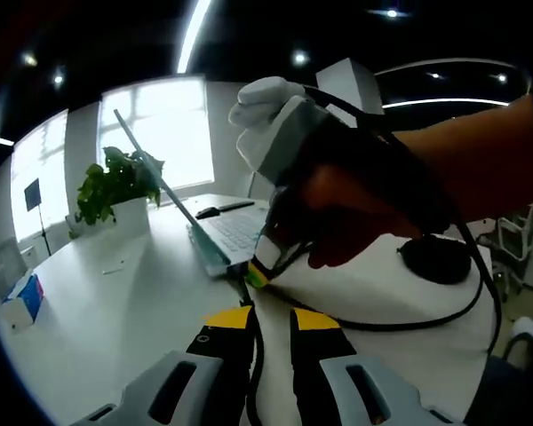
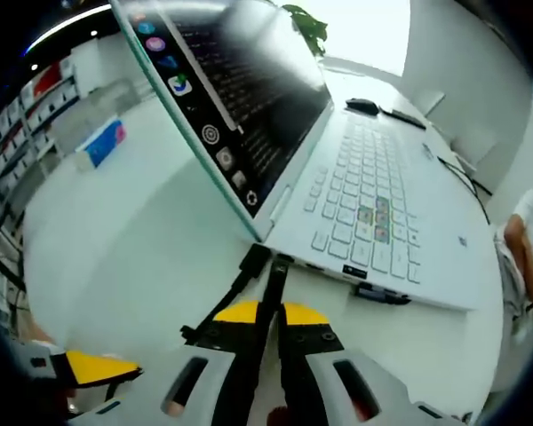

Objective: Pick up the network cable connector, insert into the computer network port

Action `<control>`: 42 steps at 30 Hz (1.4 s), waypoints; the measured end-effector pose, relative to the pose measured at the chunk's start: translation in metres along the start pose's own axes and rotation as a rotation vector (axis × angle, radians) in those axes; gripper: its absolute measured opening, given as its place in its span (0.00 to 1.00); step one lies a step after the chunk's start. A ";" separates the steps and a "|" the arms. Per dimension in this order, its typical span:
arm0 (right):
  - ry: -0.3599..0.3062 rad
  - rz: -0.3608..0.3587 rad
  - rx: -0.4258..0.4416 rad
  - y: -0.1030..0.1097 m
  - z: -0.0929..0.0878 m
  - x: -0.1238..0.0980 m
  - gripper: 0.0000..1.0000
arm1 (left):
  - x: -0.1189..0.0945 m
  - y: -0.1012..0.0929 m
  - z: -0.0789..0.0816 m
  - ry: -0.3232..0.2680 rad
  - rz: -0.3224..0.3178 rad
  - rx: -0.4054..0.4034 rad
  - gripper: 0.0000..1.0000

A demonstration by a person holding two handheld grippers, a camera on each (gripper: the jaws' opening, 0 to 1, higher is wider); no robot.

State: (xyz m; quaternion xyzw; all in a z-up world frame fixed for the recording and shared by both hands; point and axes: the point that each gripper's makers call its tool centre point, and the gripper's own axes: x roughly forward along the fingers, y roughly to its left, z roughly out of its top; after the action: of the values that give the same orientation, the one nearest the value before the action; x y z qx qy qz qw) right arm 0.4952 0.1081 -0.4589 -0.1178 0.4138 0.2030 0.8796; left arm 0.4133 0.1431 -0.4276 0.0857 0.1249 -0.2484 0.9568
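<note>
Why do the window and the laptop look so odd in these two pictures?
Left gripper view: the window is blown out white by daylight, so the plant and the dark-gloved hand look shadowy. Right gripper view: the fisheye lens bends the laptop, curving its straight edges; its dark screen stays readable.

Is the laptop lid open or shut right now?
Open. In the right gripper view the laptop shows its lit screen raised above the exposed keyboard; the left gripper view shows the lid tilted up too.

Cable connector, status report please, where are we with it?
Right gripper shut on cable, connector at laptop side edge, seating unconfirmed. Left gripper astride trailing cable, grip unclear. Nothing blocking.
</note>
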 end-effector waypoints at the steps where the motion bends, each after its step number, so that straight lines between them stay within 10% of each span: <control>1: 0.005 -0.004 -0.009 -0.001 0.004 0.004 0.07 | 0.000 0.000 -0.001 0.000 0.000 0.000 0.18; 42: 0.177 -0.152 -0.015 -0.005 0.014 0.010 0.06 | -0.017 0.002 -0.009 -0.019 0.004 -0.030 0.18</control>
State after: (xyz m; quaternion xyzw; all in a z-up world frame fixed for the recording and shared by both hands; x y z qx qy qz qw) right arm 0.5125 0.1115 -0.4575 -0.1728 0.4785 0.1276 0.8514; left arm 0.3981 0.1551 -0.4312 0.0691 0.1193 -0.2455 0.9595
